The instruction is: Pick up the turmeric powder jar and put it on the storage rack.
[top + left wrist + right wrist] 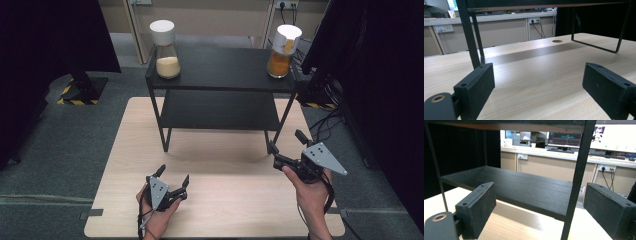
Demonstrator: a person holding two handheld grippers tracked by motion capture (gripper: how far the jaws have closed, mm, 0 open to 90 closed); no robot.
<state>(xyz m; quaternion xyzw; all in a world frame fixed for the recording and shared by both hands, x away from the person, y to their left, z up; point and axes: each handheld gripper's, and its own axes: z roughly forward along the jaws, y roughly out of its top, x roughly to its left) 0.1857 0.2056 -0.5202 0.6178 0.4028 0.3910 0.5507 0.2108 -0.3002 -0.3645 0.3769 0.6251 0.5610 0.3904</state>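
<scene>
A black two-tier shelf rack stands at the back of the wooden table. On its top left sits a glass jar of pale grains with a white lid. On its top right sits a jar of orange powder, also white-lidded. My left gripper rests low over the table's front left, open and empty. My right gripper hovers at the front right near the rack's right leg, open and empty, facing the lower shelf.
Black curtains hang at both sides. Cables lie on the grey floor at the right. A hazard-striped stand base sits at the left. A round hole is cut in the tabletop beyond the rack.
</scene>
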